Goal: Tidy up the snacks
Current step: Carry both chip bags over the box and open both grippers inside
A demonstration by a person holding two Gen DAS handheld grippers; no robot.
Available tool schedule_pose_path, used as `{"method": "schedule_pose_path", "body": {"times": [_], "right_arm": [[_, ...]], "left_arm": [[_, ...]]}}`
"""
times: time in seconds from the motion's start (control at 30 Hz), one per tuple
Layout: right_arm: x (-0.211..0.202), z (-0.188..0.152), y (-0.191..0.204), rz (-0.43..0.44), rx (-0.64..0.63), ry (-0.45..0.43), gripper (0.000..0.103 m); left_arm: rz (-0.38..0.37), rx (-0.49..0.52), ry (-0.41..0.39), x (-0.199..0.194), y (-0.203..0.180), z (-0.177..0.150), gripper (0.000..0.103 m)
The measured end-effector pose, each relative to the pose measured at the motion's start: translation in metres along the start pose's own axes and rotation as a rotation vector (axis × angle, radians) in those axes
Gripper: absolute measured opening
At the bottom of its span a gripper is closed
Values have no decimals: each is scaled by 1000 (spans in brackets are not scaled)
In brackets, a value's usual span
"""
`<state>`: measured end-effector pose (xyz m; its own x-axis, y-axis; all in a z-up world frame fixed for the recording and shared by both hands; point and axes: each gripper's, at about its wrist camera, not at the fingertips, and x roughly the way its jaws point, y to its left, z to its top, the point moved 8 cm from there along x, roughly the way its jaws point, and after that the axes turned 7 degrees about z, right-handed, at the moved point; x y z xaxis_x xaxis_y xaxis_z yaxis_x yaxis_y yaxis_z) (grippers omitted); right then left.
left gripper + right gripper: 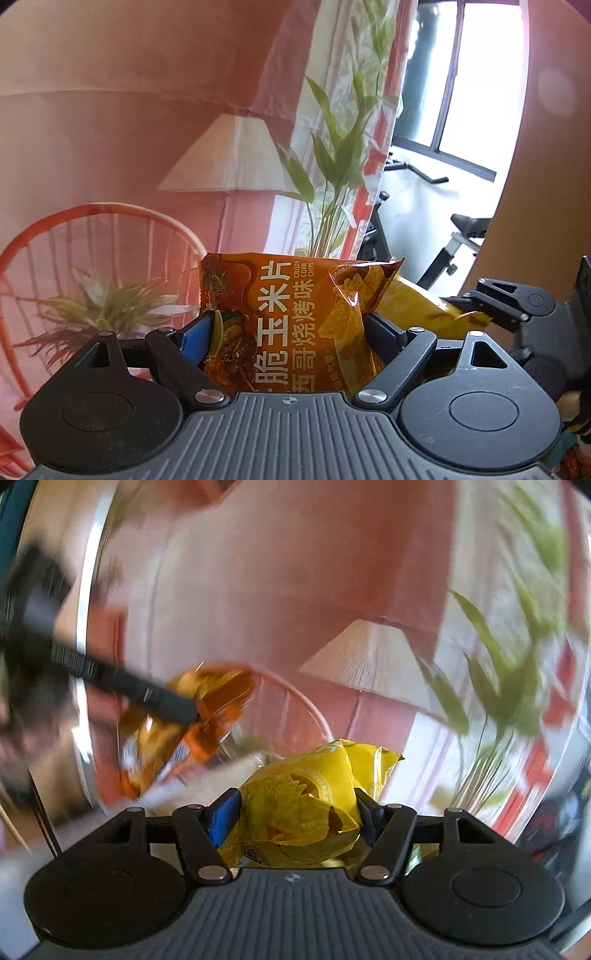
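An orange bag of corn chips [291, 321] stands upright between the fingers of my left gripper [290, 332], which is shut on its sides and holds it up in the air. My right gripper [295, 812] is shut on a crumpled yellow snack bag [310, 805], also lifted. In the left wrist view the yellow bag [417, 302] shows at the right behind the orange one, with the right gripper [517, 302] beside it. The right wrist view is blurred; the orange bag [192, 731] and the left gripper's dark finger [122, 686] appear at its left.
A round orange wicker chair [92, 236] with a dried plant stands low at the left. A white floor lamp [229, 158], a tall green plant [332, 155], a patterned curtain and an exercise bike [443, 240] by the window lie ahead. Pink walls are behind.
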<state>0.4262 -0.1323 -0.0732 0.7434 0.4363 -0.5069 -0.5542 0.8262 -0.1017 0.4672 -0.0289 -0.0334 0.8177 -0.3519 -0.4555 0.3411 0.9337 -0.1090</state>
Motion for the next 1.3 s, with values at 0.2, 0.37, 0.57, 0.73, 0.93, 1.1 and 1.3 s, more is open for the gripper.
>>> {"method": "schedule_pose_path", "body": {"times": [0.2, 0.37, 0.57, 0.73, 0.93, 1.1, 1.3], "right_arm": [[56, -29, -1, 2, -136, 144, 66], [80, -65, 3, 50, -102, 245, 67], [71, -70, -18, 63, 64, 230, 79], [45, -63, -38, 78, 185, 155, 81], [10, -59, -51, 58, 251, 101, 81], [-2, -57, -56, 62, 289, 85, 81], [-9, -63, -53, 71, 326, 79, 81]], "left_arm": [[16, 16, 70, 48, -8, -3, 88], [15, 10, 114, 68, -8, -14, 88], [19, 22, 148, 79, -7, -20, 88], [41, 62, 189, 90, -13, -23, 88], [64, 141, 261, 110, -27, -36, 89], [109, 133, 342, 132, -26, -45, 91], [164, 155, 365, 145, -23, -57, 92]]}}
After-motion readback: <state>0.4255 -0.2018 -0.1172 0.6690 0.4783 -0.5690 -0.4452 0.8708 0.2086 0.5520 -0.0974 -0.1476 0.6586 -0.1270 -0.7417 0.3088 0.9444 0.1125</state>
